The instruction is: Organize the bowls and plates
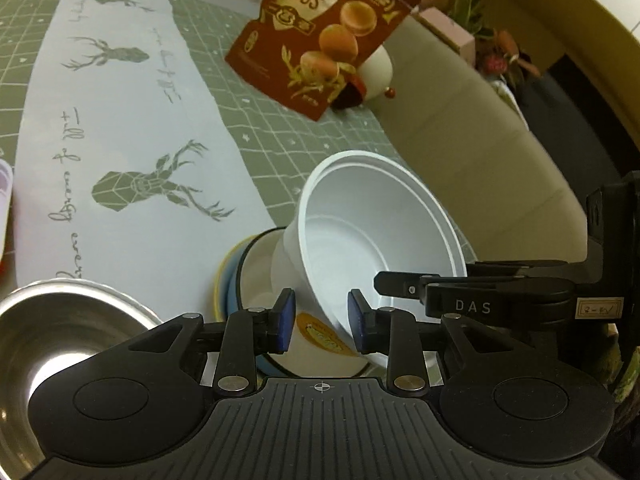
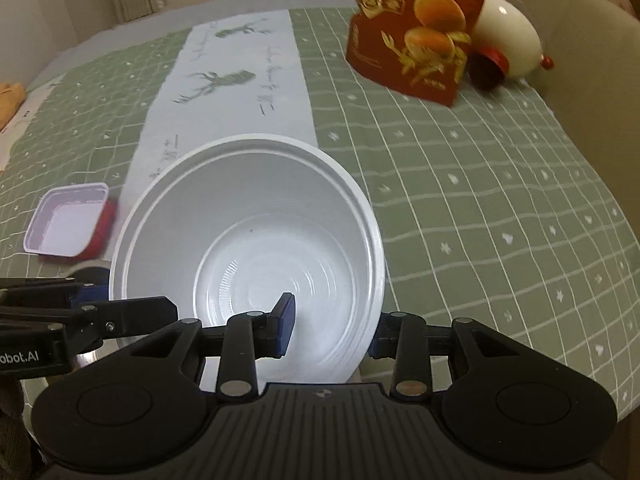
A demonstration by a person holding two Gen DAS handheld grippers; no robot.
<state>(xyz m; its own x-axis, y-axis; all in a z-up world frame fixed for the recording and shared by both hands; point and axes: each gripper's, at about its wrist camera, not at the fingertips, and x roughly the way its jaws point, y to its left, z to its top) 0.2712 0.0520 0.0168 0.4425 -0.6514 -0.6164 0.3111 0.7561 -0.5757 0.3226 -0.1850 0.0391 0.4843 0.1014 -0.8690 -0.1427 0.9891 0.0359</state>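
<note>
One white plastic bowl (image 2: 248,240) is the thing in play, held tilted in the air with its mouth turned toward the right wrist camera and its base angled down toward a stack of enamel-style bowls (image 1: 240,280) on the worktop (image 2: 480,200). The right hand-held gripper (image 2: 332,328) is clamped on the near rim of this bowl, one pad inside the wall and the other outside it. In the left wrist view the same white bowl (image 1: 380,232) leans with its foot over or just inside the top bowl of the stack; whether it touches I cannot tell. The left hand-held gripper (image 1: 322,320) has its fingers apart, straddling the lower wall of the white bowl near its orange label, with a gap showing at each pad, so it appears to grip nothing. The stack lies straight ahead of the left gripper and just below the held bowl, so my judgement is that the coming move is a short lowering and levelling by the right hand to nest the bowl. All the bowls look empty. A steel bowl (image 1: 60,340), also empty, sits just left of the stack. Farther off are a shallow square tray (image 2: 68,224), a deer-print runner (image 1: 120,120) and a standing quail eggs pouch (image 1: 320,36).
</note>
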